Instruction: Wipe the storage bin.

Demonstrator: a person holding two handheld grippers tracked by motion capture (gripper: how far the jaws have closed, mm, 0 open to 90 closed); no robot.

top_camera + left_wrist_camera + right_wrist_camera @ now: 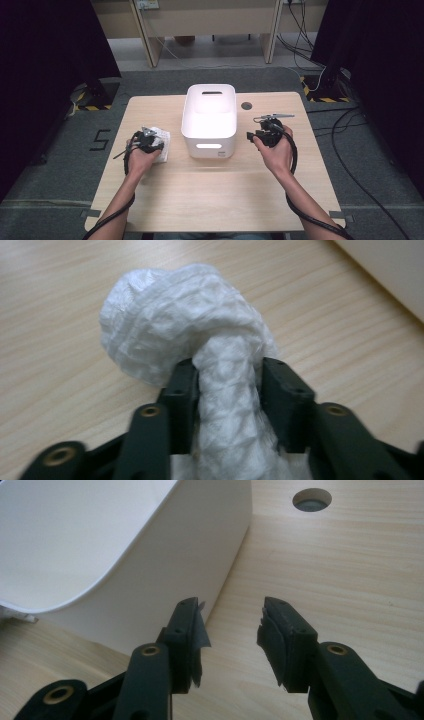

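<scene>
Forearms reaching in from the near edge of the tabletop (215, 195), wrists level, palms down. At left, left tool (148, 140) clenched on a white cloth (180, 325), jaws pinching a twisted neck of fabric while the knotted bulk bulges beyond them, resting on the wood left of the white bin (209, 120). Soft, light and crushable by the look of it; probably best held at that narrow neck, where the weave bunches and grips well. At right, right tool (230, 630) released, jaws apart and grasping nothing, hovering low beside the bin's right wall, near a round hole (311, 499) farther off.
</scene>
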